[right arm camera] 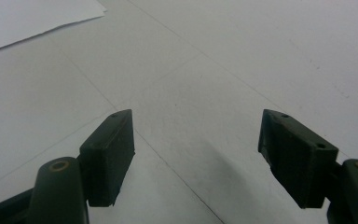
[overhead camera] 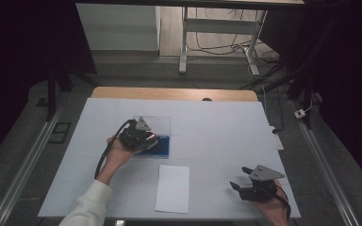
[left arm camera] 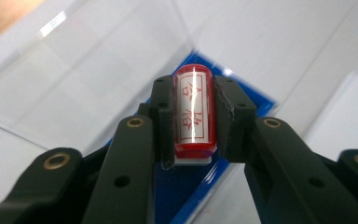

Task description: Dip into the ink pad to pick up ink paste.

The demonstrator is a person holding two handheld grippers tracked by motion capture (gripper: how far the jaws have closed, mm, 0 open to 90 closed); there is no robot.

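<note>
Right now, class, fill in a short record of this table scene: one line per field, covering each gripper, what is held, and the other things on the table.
left gripper: shut on the red stamp, over the blue ink pad
stamp: red face with red characters toward the camera, pinched on both sides
ink pad case: clear lid open, lying flat behind the blue pad
right gripper: open, nothing between the jaws, low over the table
paper sheet: white, lying flat near the front edge, between the two hands

Black gripper (left arm camera: pixel 193 121) jaws, brass screws, grey triangular plates, white sleeve (overhead camera: pixel 88 205)
</note>
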